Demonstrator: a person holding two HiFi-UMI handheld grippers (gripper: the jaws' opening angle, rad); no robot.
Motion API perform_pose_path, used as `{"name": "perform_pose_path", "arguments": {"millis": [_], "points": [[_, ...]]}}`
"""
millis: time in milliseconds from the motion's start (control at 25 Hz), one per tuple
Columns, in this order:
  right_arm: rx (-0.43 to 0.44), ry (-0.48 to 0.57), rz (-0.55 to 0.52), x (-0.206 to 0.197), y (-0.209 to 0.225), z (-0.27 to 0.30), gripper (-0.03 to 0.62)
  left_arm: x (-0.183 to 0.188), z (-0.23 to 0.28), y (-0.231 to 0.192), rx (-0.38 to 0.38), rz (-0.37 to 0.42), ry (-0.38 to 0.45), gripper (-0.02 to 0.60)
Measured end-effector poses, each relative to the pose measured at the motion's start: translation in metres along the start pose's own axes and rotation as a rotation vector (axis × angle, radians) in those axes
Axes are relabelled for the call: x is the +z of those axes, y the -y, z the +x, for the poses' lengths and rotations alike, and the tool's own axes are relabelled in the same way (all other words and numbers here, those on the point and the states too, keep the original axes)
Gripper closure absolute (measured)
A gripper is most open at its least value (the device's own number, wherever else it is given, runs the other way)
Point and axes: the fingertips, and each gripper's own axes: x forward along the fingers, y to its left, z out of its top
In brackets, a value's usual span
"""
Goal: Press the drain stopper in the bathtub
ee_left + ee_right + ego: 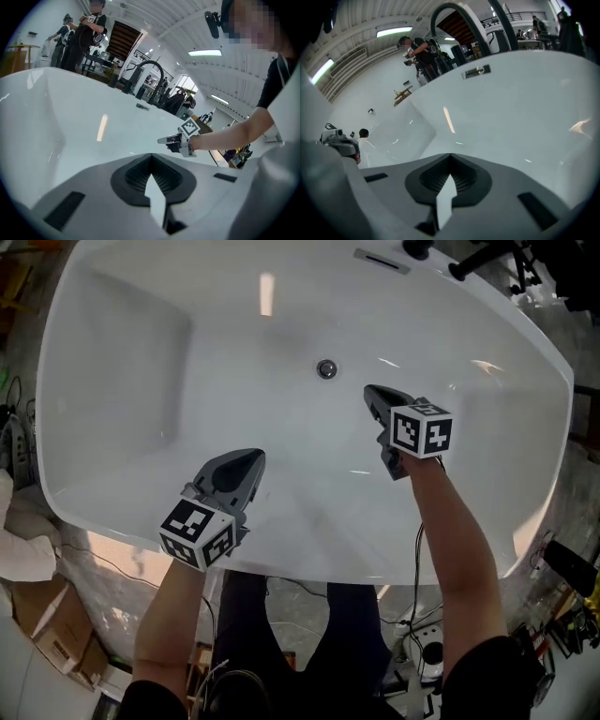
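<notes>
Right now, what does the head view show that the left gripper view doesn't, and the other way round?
Only the head view shows the drain stopper on the tub floor, a little beyond the tip of the right gripper and not touched by it. It also shows the left gripper from outside. Only the left gripper view shows that gripper's jaws closed together with nothing between them, plus people standing in the room beyond the tub. Both show the white bathtub, the right gripper over it, and the overflow plate on the far wall.
</notes>
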Motion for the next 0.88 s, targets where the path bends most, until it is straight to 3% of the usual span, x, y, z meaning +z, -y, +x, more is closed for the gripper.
{"name": "perform_pose_path", "arguments": {"millis": [240,360,480,680,880], "points": [[0.012,0.133,0.032,0.026,-0.038,-0.09,0.583,0.029,-0.02,0.046,-0.058,-0.026,0.036,0.572],[0.038,0.222,0.085,0.041,-0.069,-0.139,0.583,0.043,-0.039,0.073,-0.083,-0.035,0.029,0.574],[0.068,0.282,0.067,0.051,-0.104,-0.188,0.583,0.062,-0.058,0.101,-0.114,-0.036,0.031,0.574],[0.092,0.361,0.033,0.073,-0.152,-0.249,0.583,0.108,-0.088,0.135,-0.148,0.013,0.071,0.574],[0.088,0.437,-0.021,0.088,-0.193,-0.305,0.583,0.131,-0.11,0.171,-0.186,0.074,0.071,0.574]]}}
